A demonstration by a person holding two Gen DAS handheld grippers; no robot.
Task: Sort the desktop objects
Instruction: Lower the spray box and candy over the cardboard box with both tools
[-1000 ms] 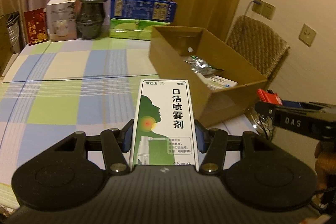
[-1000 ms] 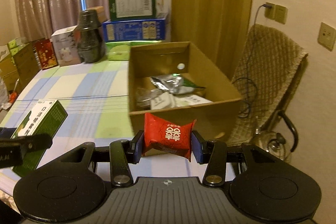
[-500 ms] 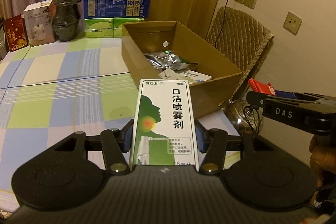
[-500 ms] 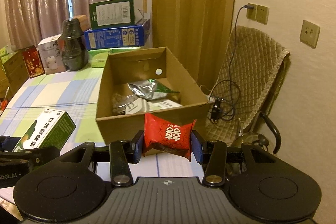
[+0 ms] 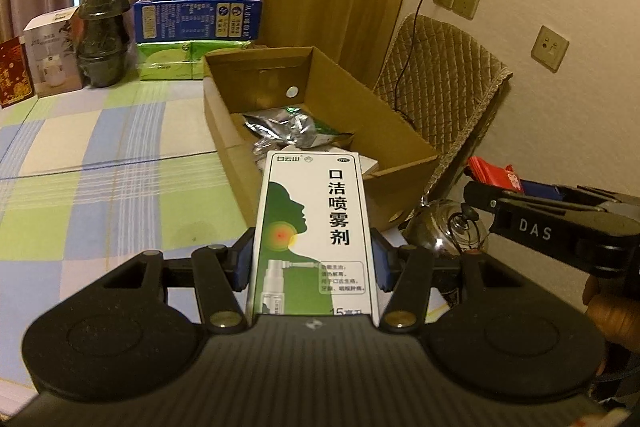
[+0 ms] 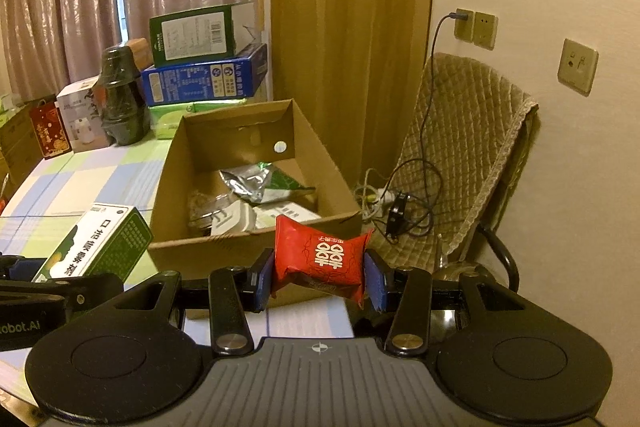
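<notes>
My left gripper (image 5: pixel 313 263) is shut on a white and green spray box (image 5: pixel 314 227), held flat in front of the near left corner of the open cardboard box (image 5: pixel 404 143). My right gripper (image 6: pixel 319 277) is shut on a red snack packet (image 6: pixel 320 259), held just before the cardboard box's front wall (image 6: pixel 200 251). The spray box also shows at the left of the right wrist view (image 6: pixel 96 247); the red packet shows at the right of the left wrist view (image 5: pixel 494 175). A silver foil bag (image 6: pixel 260 181) and white packets lie in the cardboard box.
The table has a checked cloth (image 5: pixel 100 155). At its back stand a dark jar (image 5: pixel 102 31), a white carton (image 5: pixel 50 57), a red box (image 5: pixel 14 71) and stacked green and blue boxes (image 5: pixel 198 15). A quilted chair (image 6: pixel 468 155), cables and a kettle (image 5: pixel 444 231) are right of the table.
Both grippers have risen and swung right towards the cardboard box, each still holding its item. More of the box's inside shows now.
</notes>
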